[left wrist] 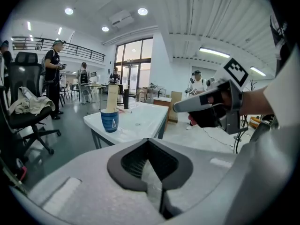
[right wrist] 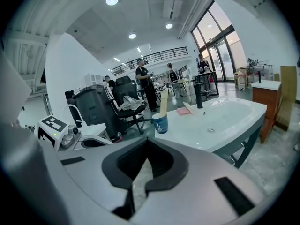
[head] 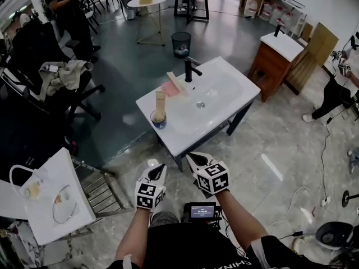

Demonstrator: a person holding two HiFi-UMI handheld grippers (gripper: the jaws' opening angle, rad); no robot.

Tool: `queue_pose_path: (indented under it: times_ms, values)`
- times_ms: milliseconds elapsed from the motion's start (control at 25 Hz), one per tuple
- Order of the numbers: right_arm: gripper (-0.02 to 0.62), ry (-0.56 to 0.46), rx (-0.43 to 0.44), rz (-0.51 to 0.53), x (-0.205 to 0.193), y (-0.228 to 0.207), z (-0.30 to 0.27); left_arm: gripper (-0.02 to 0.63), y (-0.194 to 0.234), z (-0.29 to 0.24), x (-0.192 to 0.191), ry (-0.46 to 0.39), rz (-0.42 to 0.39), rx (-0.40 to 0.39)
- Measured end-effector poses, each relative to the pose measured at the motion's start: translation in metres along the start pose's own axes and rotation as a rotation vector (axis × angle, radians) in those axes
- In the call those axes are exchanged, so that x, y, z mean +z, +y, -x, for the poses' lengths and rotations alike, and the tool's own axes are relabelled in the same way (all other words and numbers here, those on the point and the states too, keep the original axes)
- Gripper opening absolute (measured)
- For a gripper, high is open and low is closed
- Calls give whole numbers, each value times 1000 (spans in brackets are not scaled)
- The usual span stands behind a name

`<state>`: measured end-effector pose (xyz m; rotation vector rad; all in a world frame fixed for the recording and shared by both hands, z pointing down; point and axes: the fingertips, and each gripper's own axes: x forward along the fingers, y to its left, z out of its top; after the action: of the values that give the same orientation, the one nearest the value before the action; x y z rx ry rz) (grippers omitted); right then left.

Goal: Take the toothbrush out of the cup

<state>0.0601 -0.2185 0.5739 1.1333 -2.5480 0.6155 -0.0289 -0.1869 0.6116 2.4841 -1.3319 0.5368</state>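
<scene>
Both grippers sit low and well short of the target. Left gripper [head: 157, 172] is clenched with nothing in it, jaws meeting on bare air in its own view. Right gripper [head: 194, 161] is the same: pressed together, empty.

Task thing: the tall flat cream-coloured toothbrush [head: 160, 102] stands upright in the dark blue round cup [head: 158, 120]. The cup is on the near left corner of the white washbasin bench [head: 224, 91], close to the edge. A black tap [head: 190, 69] is at the back of the basin, with a pink flat piece [head: 170, 88] beside it, well apart from the cup.

Step in hand, as I judge it: the approach, no grasp started.

- Close in on the bench corner first, then open one gripper before reaching.
- Pinch the toothbrush on its flat faces, above the cup rim.
- Lift straight up along its length so the cup isn't dragged or tipped off the nearby edge.
- The other gripper could steady the cup wall.

Writing:
- The cup carries a small white triangular mark, like a sail, with no words I can read.
- The gripper cubes show black-and-white square markers only.
- The small dark screen [head: 202, 210] at my chest shows digits too small to read.
</scene>
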Motion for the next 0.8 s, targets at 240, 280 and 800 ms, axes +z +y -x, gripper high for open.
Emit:
queue_pose_path:
  times_ms: [240, 280, 800]
  values:
    - [9, 16, 26, -3, 6, -12, -17, 9, 14, -14, 5, 5, 15, 31]
    - [9, 19, 29, -4, 7, -14, -21, 9, 17, -17, 5, 7, 17, 33]
    - [9, 48, 1, 1, 39, -41, -93, 9, 90, -64, 27, -6, 27, 6]
